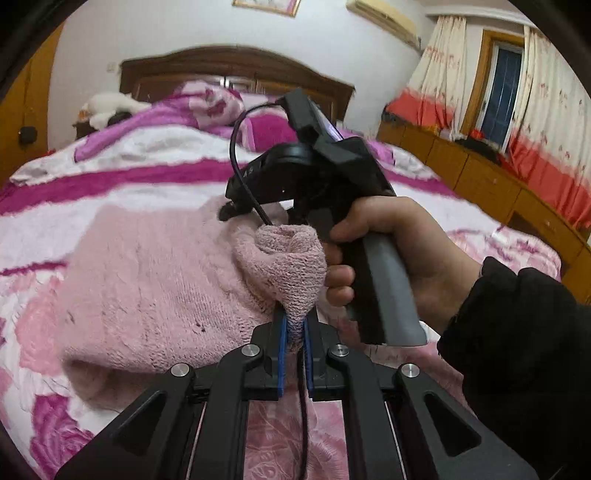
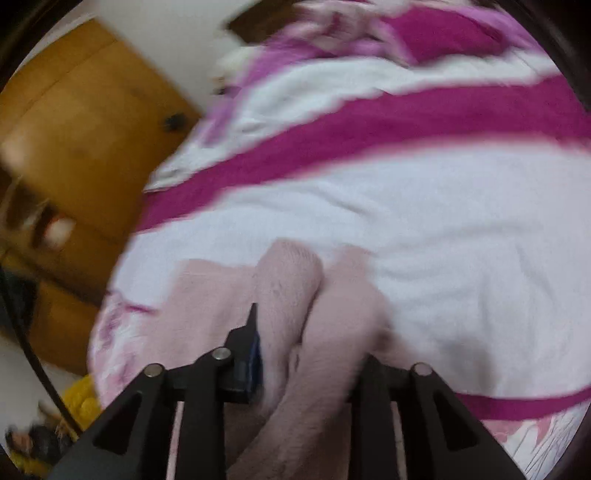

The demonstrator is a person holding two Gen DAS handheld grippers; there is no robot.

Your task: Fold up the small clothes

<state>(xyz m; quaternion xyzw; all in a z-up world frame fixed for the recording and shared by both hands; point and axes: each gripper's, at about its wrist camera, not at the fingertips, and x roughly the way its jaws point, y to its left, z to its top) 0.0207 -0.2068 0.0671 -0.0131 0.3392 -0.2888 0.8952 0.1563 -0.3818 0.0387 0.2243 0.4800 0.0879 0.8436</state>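
Item count: one pink sweater (image 1: 147, 280) on one bed (image 1: 110, 177). Two tongs: left (image 1: 294, 332), right (image 2: 306, 354). One hand (image 1: 399, 258) visible. One plush toy (image 1: 107, 107), one air conditioner (image 1: 384, 18), one picture (image 1: 266, 5).

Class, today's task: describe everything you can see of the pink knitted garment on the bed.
The pink knitted garment is pale, fuzzy wool-like knit, lying partly folded on the pink-and-white floral bedspread. One ribbed end, like a cuff, is bunched and pinched in the left gripper. The right gripper holds another thick fold of it. The rest lies spread on the bed, slightly rumpled.
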